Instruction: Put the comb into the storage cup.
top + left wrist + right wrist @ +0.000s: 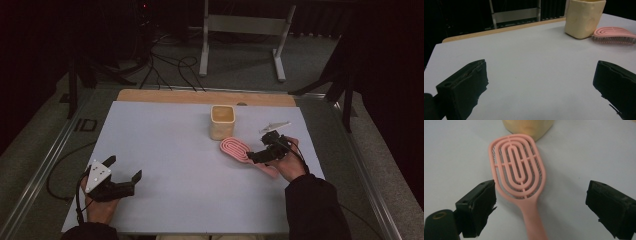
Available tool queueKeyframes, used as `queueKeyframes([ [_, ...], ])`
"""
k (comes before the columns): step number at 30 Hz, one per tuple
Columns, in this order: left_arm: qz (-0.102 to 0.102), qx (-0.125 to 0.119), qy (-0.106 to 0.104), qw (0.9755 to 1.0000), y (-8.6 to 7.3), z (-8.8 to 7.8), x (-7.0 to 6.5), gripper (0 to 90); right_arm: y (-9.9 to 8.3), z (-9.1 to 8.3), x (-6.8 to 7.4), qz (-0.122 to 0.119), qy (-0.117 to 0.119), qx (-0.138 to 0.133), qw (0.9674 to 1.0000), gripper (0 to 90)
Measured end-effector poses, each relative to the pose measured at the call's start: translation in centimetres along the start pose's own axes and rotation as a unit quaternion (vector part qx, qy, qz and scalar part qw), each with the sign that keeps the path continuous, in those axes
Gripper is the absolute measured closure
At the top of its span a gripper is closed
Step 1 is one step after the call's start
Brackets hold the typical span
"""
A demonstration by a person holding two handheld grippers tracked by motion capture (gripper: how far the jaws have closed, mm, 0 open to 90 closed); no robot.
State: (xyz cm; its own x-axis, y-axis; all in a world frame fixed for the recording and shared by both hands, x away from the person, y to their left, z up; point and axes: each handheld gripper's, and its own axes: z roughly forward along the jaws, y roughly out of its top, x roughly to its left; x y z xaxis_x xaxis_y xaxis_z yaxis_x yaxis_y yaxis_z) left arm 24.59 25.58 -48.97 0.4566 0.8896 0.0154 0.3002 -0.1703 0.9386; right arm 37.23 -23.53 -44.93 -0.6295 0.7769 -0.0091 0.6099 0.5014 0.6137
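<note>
A pink vented hairbrush (240, 150) lies bristles down on the pale table sheet, its head toward a cream square cup (222, 121) that stands upright just behind it. In the right gripper view the hairbrush (518, 171) runs up between the jaws, handle nearest me, with the cup (527, 126) at the top edge. My right gripper (260, 150) hovers open over the handle, jaws wide on either side and not touching it. My left gripper (122, 168) rests open near the front left, nothing between its jaws (541, 82). The left gripper view shows the cup (584, 17) and the hairbrush (615, 35) far off.
The pale sheet (165, 150) covers most of the table, with a wooden strip (200, 96) along the far edge. Metal rails run down both sides. Beyond the table stand a white frame (245, 30) and floor cables.
</note>
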Motion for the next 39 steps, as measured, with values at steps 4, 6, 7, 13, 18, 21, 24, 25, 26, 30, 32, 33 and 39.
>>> queueKeyframes([
  [4, 0.001, 0.001, 0.0, 1.0, 0.0, 0.0, 0.0, 0.1, -0.1, 0.5, -0.1, 0.002, 0.007, 0.013, 0.9999, 9.3],
  [6, 0.001, 0.001, 0.0, 1.0, 0.0, 0.0, 0.0, 0.1, -0.2, 0.8, -0.1, -0.004, 0.01, 0.02, 0.9997, 9.3],
  [7, 0.001, 0.001, 0.0, 1.0, 0.0, 0.0, -0.1, 0.1, -0.3, 1.0, -0.1, -0.006, 0.01, 0.025, 0.9996, 9.3],
  [13, 0.002, 0.001, 0.0, 1.0, 0.0, 0.1, -0.1, 0.1, -0.5, 1.8, 0.1, -0.013, 0.021, 0.041, 0.9988, 9.3],
  [18, 0.004, 0.002, 0.001, 1.0, 0.0, 0.1, -0.1, 0.1, -0.7, 2.3, 0.4, -0.024, 0.029, 0.06, 0.9975, 9.6],
  [21, 0.006, 0.003, 0.001, 1.0, 0.0, 0.1, -0.1, 0.1, -0.8, 2.7, 0.6, -0.032, 0.031, 0.069, 0.9966, 10.9],
  [24, 0.007, 0.003, 0.001, 1.0, 0.0, 0.1, -0.1, 0.1, -1.0, 3.1, 0.8, -0.034, 0.037, 0.081, 0.9954, 12.7],
  [25, 0.007, 0.003, 0.001, 1.0, 0.0, 0.1, -0.1, 0.1, -1.0, 3.1, 0.8, -0.034, 0.037, 0.081, 0.9954, 12.7],
  [26, 0.007, 0.003, 0.001, 1.0, 0.0, 0.1, -0.2, 0.1, -1.1, 3.2, 0.8, -0.036, 0.038, 0.086, 0.9949, 13.1],
  [30, 0.008, 0.004, 0.001, 1.0, 0.0, 0.1, -0.2, 0.1, -1.4, 3.8, 1.0, -0.047, 0.043, 0.108, 0.9922, 19.0],
  [32, 0.009, 0.005, 0.001, 1.0, 0.0, 0.2, -0.2, 0.1, -1.4, 3.9, 1.0, -0.05, 0.044, 0.109, 0.9917, 20.9],
  [33, 0.009, 0.005, 0.001, 0.9999, 0.0, 0.2, -0.2, 0.1, -1.4, 4.0, 1.1, -0.053, 0.048, 0.113, 0.991, 25.2],
  [39, 0.01, 0.005, 0.001, 0.9999, 0.0, 0.1, -0.2, 0.1, -1.4, 4.4, 1.4, -0.066, 0.044, 0.128, 0.9886, 39.5],
])
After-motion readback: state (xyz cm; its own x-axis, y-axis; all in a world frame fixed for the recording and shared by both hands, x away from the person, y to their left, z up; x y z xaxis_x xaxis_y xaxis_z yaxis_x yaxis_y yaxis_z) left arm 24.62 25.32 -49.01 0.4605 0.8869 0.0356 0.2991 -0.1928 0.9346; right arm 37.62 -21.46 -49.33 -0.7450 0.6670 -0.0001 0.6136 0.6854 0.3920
